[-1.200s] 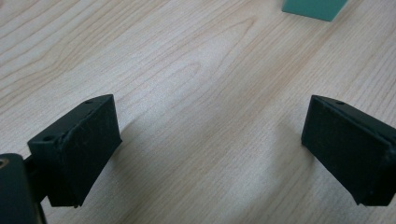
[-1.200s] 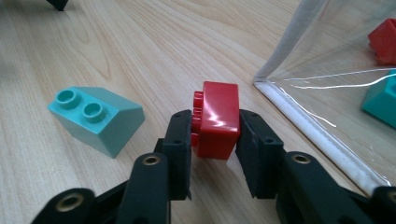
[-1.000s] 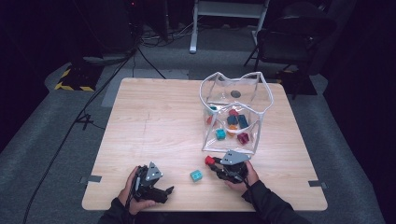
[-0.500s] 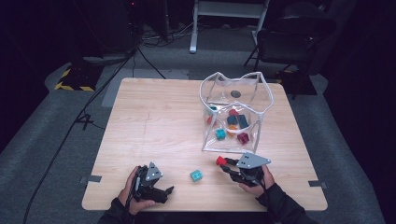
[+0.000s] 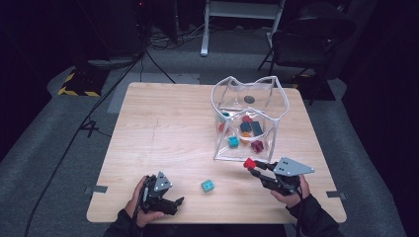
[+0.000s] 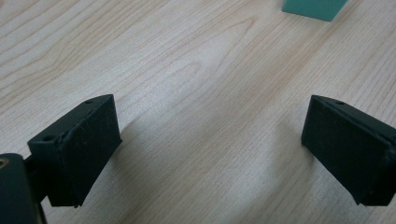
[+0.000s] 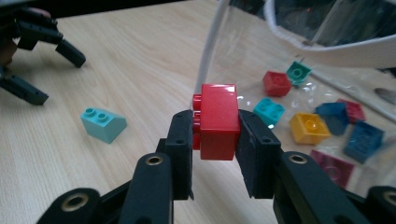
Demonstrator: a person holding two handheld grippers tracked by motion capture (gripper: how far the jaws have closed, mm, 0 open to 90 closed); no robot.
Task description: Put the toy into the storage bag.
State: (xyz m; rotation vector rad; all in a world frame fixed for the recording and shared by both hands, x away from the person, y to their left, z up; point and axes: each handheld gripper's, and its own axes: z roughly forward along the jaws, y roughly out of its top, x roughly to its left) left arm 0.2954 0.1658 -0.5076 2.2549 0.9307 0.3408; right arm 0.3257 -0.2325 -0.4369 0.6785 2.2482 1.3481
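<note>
A red toy brick (image 7: 218, 121) is pinched between the pads of the right gripper (image 5: 253, 166), its studs pressed against one pad, and it is held above the wooden table (image 5: 163, 133) just in front of the clear plastic bag (image 5: 245, 118). Inside that bag, red, blue, teal and yellow bricks (image 7: 309, 127) are seen lying loose. A teal sloped brick (image 5: 207, 185) is left on the table between the two hands. The left gripper (image 5: 174, 204) is rested low near the table's near edge, jaws spread wide with only bare wood between them.
</note>
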